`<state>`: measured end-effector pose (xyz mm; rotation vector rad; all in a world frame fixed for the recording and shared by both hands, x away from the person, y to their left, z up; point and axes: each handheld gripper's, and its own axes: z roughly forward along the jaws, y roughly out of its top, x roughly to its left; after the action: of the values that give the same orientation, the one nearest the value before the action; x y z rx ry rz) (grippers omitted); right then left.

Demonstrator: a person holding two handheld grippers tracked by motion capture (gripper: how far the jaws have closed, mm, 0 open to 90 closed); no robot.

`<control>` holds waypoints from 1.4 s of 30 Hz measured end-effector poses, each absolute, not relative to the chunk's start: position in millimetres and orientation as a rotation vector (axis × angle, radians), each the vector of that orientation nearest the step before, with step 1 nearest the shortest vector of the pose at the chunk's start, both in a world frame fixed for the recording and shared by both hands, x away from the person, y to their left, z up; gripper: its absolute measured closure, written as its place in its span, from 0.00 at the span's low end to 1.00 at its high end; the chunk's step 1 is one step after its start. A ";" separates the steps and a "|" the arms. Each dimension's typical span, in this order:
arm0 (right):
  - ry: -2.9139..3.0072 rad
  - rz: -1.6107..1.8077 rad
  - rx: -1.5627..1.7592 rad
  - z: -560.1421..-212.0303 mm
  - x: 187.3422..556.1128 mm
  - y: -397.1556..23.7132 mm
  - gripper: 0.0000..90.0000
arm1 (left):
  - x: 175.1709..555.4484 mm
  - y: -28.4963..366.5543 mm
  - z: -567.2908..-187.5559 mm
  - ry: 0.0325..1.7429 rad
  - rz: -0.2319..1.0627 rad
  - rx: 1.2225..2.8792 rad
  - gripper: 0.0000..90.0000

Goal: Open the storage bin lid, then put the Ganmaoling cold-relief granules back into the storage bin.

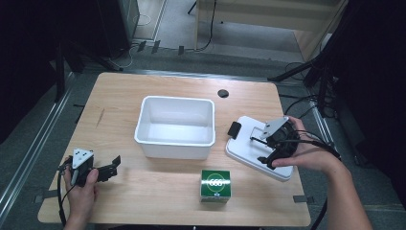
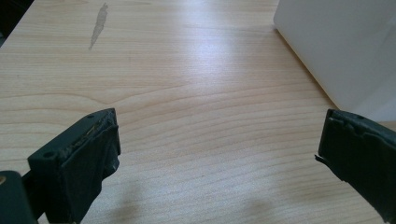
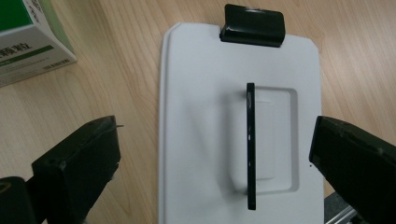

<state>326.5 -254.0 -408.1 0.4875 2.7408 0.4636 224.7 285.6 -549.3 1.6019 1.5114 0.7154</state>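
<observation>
White plastic lid [image 1: 249, 143] with upright black handle [image 3: 251, 144] lies flat on my wooden tabletop [image 1: 158, 187]; right gripper [image 1: 266, 149] spread above it, left gripper [image 1: 116, 164] spread, empty.

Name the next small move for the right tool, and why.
Probably swing the right tool toward the green box. Its jaws stand open, clear of the lid, which lies flat beside the open bin, and the box waits outside it.
</observation>
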 end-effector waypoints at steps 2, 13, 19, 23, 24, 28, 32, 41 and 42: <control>2.742 0.468 0.482 -408.2 324.0 -251.5 0.02 | 224.8 285.7 -549.2 1.514 0.713 1.603 0.00; 2.761 0.469 0.428 -409.4 312.7 -235.0 0.02 | 224.7 285.9 -549.3 1.517 0.712 1.597 0.00; 2.772 0.469 0.385 -410.2 306.6 -224.8 0.02 | 225.4 286.5 -549.2 1.514 0.711 1.598 0.00; 2.786 0.475 0.372 -411.3 301.7 -219.3 0.02 | 226.1 286.4 -549.2 1.515 0.711 1.600 0.00; 2.797 0.479 0.369 -411.6 299.5 -217.3 0.02 | 226.1 286.4 -549.2 1.515 0.712 1.601 0.00; 2.806 0.487 0.336 -412.8 294.2 -211.4 0.02 | 226.0 286.6 -549.2 1.515 0.710 1.602 0.00; 2.832 0.480 0.318 -415.3 288.5 -205.1 0.02 | 226.0 286.4 -549.2 1.514 0.712 1.601 0.00; 2.858 0.494 0.277 -425.7 281.3 -192.9 0.02 | 226.1 287.2 -549.0 1.516 0.708 1.596 0.00; 2.861 0.497 0.272 -426.4 280.3 -191.3 0.02 | 226.0 287.3 -549.0 1.516 0.709 1.596 0.00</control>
<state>280.3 -191.3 -426.4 0.2723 2.8613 0.4967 226.0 287.3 -549.0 1.5956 1.5161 0.7085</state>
